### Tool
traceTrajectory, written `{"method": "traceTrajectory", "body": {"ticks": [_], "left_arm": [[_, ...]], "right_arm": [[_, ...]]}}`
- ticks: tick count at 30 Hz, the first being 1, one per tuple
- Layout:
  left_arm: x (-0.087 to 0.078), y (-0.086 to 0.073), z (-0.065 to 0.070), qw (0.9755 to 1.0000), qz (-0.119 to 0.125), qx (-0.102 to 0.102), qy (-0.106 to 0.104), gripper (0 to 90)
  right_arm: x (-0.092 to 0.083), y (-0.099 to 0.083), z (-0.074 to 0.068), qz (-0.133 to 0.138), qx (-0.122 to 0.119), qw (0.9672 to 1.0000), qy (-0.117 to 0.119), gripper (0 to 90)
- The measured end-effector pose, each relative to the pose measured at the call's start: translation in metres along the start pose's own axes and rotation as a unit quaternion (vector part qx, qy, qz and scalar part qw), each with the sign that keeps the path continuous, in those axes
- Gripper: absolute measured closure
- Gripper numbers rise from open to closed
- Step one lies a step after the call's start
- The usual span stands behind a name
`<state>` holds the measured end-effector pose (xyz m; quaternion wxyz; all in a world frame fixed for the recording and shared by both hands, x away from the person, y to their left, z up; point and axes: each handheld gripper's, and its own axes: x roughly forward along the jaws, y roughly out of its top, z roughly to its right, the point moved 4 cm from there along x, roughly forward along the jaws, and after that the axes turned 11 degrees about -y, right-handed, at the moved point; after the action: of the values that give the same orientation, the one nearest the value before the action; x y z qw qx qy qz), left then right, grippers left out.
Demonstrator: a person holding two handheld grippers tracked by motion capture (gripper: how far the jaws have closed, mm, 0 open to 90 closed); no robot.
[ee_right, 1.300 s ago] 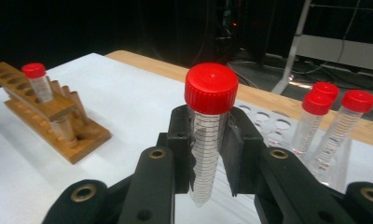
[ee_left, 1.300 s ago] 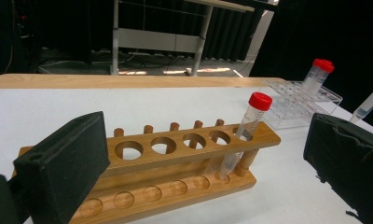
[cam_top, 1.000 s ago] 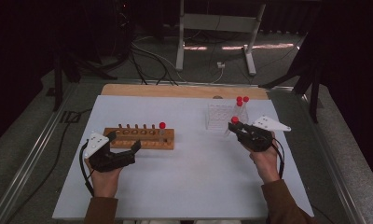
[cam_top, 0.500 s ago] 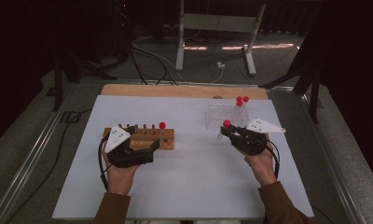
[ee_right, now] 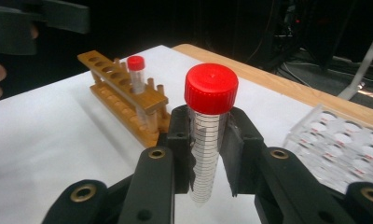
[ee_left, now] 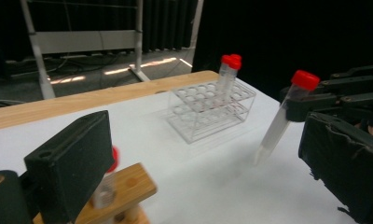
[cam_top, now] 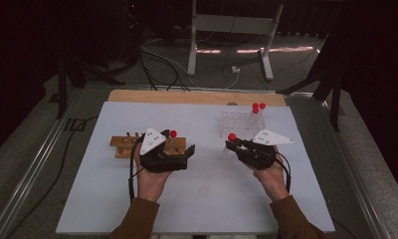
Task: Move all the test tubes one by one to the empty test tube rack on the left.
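Jaws of the right gripper [ee_right: 207,154] pinch a red-capped tube [ee_right: 208,135] nearly upright, cap up, tip tilted.

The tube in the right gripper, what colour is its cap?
Red; the tube cap shows best in the right gripper view.

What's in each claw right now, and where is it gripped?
Right claw grips a red-capped tube just under its cap. Left claw is open and holds nothing.
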<state>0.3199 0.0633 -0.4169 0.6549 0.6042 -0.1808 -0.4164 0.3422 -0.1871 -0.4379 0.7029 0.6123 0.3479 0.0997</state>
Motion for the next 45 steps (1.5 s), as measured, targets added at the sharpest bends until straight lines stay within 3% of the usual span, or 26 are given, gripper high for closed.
{"method": "traceTrajectory", "body": {"ticks": [14,19,24,33,42,45], "left_arm": [[0.037,0.008,0.024,0.9991,-0.022,0.008,-0.034,9.7],[0.049,0.008,0.031,0.9985,-0.033,0.008,-0.044,18.2],[0.057,0.005,0.037,0.997,-0.04,0.013,-0.064,36.8],[0.065,0.001,0.041,0.9952,-0.06,0.014,-0.077,62.4],[0.068,0.0,0.043,0.9949,-0.062,0.015,-0.079,70.4],[0.068,0.0,0.043,0.9953,-0.059,0.013,-0.075,70.7]], "right_arm": [[0.011,-0.006,-0.02,-0.019,-0.016,0.9995,0.02,74.2],[0.013,-0.007,-0.026,-0.022,-0.019,0.9992,0.028,74.2],[0.014,-0.007,-0.031,-0.023,-0.024,0.9989,0.033,74.2],[0.015,-0.008,-0.032,-0.025,-0.025,0.9987,0.037,74.2],[0.016,-0.008,-0.033,-0.024,-0.025,0.9985,0.041,74.0],[0.015,-0.008,-0.031,-0.024,-0.024,0.9984,0.046,69.4]]}}
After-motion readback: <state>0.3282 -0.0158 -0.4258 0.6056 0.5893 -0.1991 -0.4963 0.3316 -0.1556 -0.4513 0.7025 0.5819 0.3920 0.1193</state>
